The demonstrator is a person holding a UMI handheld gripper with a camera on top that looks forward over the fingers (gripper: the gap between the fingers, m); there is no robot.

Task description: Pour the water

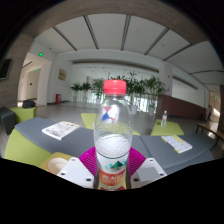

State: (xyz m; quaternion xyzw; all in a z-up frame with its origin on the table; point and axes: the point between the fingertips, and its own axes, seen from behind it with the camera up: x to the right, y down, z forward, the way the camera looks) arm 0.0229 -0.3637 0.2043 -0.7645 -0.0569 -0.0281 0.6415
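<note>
A clear plastic water bottle (113, 130) with a red cap (115, 87) and a red, white and green label stands upright between my gripper's fingers. My gripper (112, 166) is shut on the bottle, its magenta pads (88, 160) pressing against both sides just above the label. The bottle is held above the grey table (70, 142), and its lower end is hidden below the fingers. A pale round rim, perhaps a cup or bowl (56, 164), shows just left of the left finger; I cannot tell what it is.
The grey table carries yellow-green mats (30, 150), papers or booklets at the left (60, 128) and right (177, 143). Beyond is a large hall with potted plants (140, 90), windows and a white ceiling.
</note>
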